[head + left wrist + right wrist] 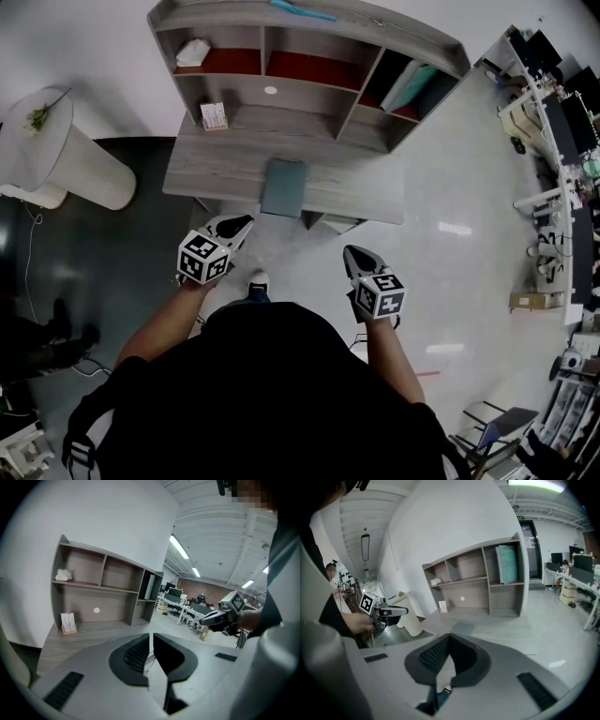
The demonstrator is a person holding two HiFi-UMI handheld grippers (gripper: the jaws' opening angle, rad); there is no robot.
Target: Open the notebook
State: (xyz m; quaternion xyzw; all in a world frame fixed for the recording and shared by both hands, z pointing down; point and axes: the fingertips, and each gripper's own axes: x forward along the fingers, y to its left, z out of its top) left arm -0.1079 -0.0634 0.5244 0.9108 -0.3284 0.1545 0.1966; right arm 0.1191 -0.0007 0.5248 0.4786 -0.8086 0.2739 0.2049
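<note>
A closed, grey-blue notebook [284, 187] lies flat on the grey wooden tabletop [366, 187], near its front edge and roughly midway along it, with its long side running away from the person. Both claws hang in the air on the person's side of that edge, apart from the tabletop and touching nothing. The left claw [242, 225] points towards the notebook's near left corner, and its own view shows the jaws brought together with nothing between them. The right claw [352, 254] is lower and to the right in the head view, farther from the notebook. Its jaws also stand closed and empty in its own view, where the notebook shows as a blue-grey patch just beyond their tips. At the back of the tabletop rises a shelf unit [309, 92]. A small card stand [214, 116] stands at its left foot, a crumpled white thing [193, 52] rests in the upper left compartment, and teal folders [411, 86] lean in the right one. A white round stand [70, 155] is on the floor left of the tabletop.
</note>
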